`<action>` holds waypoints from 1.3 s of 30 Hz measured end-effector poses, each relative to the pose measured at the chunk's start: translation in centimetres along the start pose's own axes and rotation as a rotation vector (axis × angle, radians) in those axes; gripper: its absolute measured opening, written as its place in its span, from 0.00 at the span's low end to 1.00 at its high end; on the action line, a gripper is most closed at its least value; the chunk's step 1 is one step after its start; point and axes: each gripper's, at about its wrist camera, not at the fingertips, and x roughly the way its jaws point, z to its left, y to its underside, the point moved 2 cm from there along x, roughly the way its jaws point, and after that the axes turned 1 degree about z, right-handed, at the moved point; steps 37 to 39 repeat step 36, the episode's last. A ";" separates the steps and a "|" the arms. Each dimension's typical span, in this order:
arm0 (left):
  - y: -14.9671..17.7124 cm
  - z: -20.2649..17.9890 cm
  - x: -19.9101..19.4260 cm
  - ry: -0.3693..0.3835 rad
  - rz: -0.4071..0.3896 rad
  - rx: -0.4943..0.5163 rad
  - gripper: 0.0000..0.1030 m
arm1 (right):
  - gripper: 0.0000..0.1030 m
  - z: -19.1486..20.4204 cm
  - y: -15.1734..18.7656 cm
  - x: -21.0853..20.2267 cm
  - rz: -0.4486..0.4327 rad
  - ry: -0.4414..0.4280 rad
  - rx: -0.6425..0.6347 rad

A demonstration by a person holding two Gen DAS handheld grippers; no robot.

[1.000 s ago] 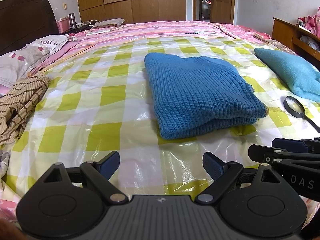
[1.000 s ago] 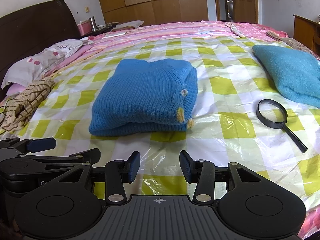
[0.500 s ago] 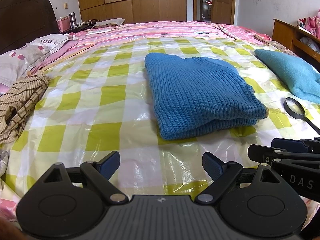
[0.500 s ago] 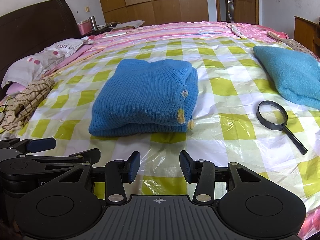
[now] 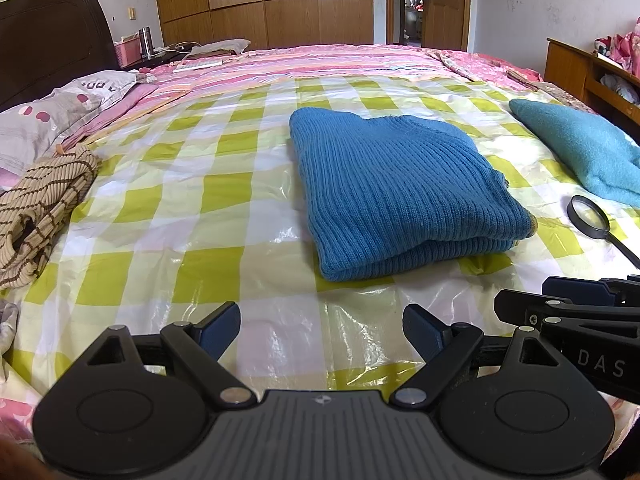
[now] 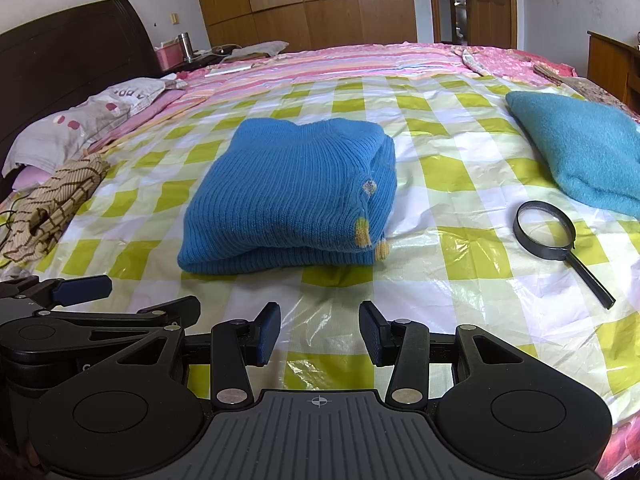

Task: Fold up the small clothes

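Bedroom setting: wooden wardrobes (image 5: 280,0) line the far wall and a dark headboard (image 6: 68,52) stands at the left. Across the bed lies a green-and-white checked plastic sheet (image 5: 192,208), glossy and wrinkled. On it, centred ahead of both tools, I see the blue knit sweater (image 5: 396,192) (image 6: 292,196) folded into a compact rectangle, with small yellow patches showing along its right edge in the right wrist view. My left gripper (image 5: 322,330) is spread wide and holds nothing; it sits low over the sheet, short of the sweater's near edge. My right gripper (image 6: 320,332) is also released and empty, its jaws parted, just beside the left one. A magnifying glass (image 6: 550,234) lies to the right of the sweater, apart from it. A teal cushion (image 6: 576,148) sits further right. A brown striped garment (image 5: 40,208) lies bunched at the sheet's left edge, near the pillow (image 6: 76,124)
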 end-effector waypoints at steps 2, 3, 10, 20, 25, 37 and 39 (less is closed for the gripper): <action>0.0 0.0 0.0 -0.001 -0.001 0.000 0.89 | 0.42 0.0 0.0 0.0 0.000 0.000 0.001; 0.0 0.0 0.0 -0.001 -0.001 0.000 0.89 | 0.42 0.0 0.0 0.0 0.000 0.000 0.000; -0.1 -0.1 0.0 -0.003 -0.002 -0.001 0.89 | 0.42 0.0 0.0 0.0 0.000 0.000 0.001; 0.0 -0.1 -0.1 -0.003 -0.004 -0.001 0.89 | 0.42 0.0 0.0 0.0 0.000 0.000 0.000; 0.0 -0.1 -0.1 -0.007 -0.007 0.002 0.89 | 0.42 0.0 0.0 0.0 0.000 0.000 0.000; 0.0 -0.1 -0.1 -0.013 -0.010 0.005 0.89 | 0.42 0.0 0.0 0.0 0.001 0.000 0.001; 0.0 -0.1 -0.1 -0.013 -0.010 0.005 0.89 | 0.42 0.0 0.0 0.0 0.001 0.000 0.001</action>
